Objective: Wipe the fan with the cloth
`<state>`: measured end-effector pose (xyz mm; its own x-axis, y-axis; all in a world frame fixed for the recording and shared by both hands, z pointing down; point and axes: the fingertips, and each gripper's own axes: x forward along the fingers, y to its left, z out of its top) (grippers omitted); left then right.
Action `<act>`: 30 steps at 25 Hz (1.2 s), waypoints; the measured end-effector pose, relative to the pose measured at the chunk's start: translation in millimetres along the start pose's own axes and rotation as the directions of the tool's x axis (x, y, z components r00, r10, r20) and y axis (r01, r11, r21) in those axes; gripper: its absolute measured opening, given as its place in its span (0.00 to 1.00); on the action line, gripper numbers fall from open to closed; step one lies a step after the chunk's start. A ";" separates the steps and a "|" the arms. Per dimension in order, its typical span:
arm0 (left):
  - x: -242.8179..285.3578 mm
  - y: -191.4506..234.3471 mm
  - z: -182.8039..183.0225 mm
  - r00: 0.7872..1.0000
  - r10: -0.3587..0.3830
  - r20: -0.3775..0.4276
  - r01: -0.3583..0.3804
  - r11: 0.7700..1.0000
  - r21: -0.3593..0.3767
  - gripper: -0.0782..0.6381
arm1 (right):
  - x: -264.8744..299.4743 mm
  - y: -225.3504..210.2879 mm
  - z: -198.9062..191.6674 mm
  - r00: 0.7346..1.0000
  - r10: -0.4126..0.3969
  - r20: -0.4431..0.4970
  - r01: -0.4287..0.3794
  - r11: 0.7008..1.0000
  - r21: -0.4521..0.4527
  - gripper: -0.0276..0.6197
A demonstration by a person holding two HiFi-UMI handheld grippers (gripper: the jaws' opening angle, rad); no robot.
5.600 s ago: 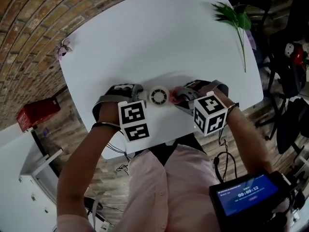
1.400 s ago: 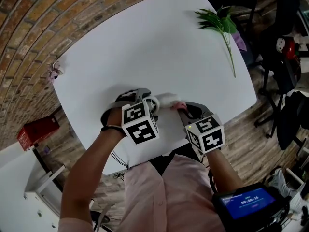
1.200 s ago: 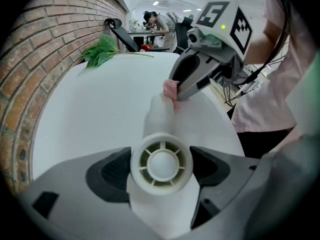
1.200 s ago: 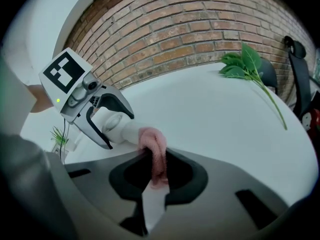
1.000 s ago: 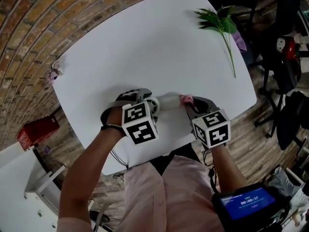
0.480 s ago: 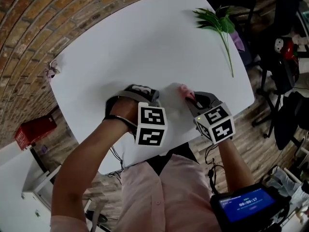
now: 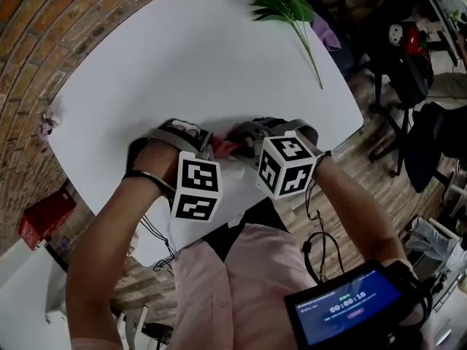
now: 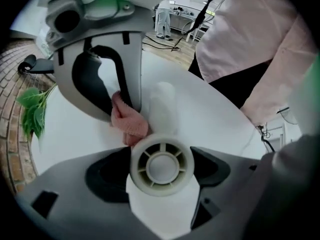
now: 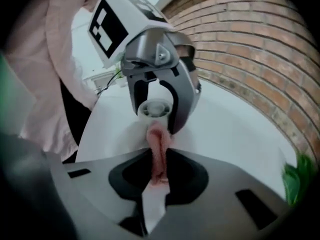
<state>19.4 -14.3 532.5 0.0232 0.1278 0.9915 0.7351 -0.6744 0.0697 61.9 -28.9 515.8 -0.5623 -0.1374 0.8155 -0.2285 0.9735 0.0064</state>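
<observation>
A small round white fan (image 8: pixel 161 165) is clamped between the jaws of my left gripper (image 8: pixel 162 164), its grille facing the camera. In the right gripper view the same fan (image 9: pixel 154 108) sits in the left gripper (image 9: pixel 156 91) just ahead. My right gripper (image 9: pixel 159 159) is shut on a folded pink cloth (image 9: pixel 158 139), whose tip touches the fan's rim. The cloth (image 8: pixel 131 121) presses against the fan's upper left edge. From the head view the cloth (image 7: pixel 225 148) shows between the left gripper (image 7: pixel 208 146) and the right gripper (image 7: pixel 244 133); the fan is hidden there.
Both grippers work over the near edge of a white table (image 7: pixel 182 64). A green leafy sprig (image 7: pixel 288 13) lies at the far right corner. A red box (image 7: pixel 44 221) sits on the floor at left, dark chairs (image 7: pixel 408 71) at right.
My right gripper has swung left with the pink cloth and closed in on the left gripper, bringing the cloth against the fan. The left gripper still holds the fan.
</observation>
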 end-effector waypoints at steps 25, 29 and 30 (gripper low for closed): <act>2.8 3.3 -1.5 1.000 0.011 0.018 -0.010 0.997 -0.075 0.63 | -12.1 41.6 -19.9 0.990 0.140 -0.031 -0.143 0.944 -0.297 0.12; 3.0 3.5 -3.3 0.999 0.017 0.031 -0.013 0.993 -0.118 0.63 | -15.5 43.3 -24.8 0.993 0.118 -0.012 -0.118 0.963 -0.241 0.12; 3.0 3.8 -3.9 0.999 0.019 0.037 -0.014 0.991 -0.135 0.63 | -16.5 43.5 -26.3 0.994 0.112 -0.007 -0.111 0.968 -0.224 0.12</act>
<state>19.6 -19.3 536.1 0.0629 0.1417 0.9879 0.6368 -0.7679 0.0696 82.2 20.6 517.9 -0.5789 -0.0262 0.8150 0.0193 0.9988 0.0459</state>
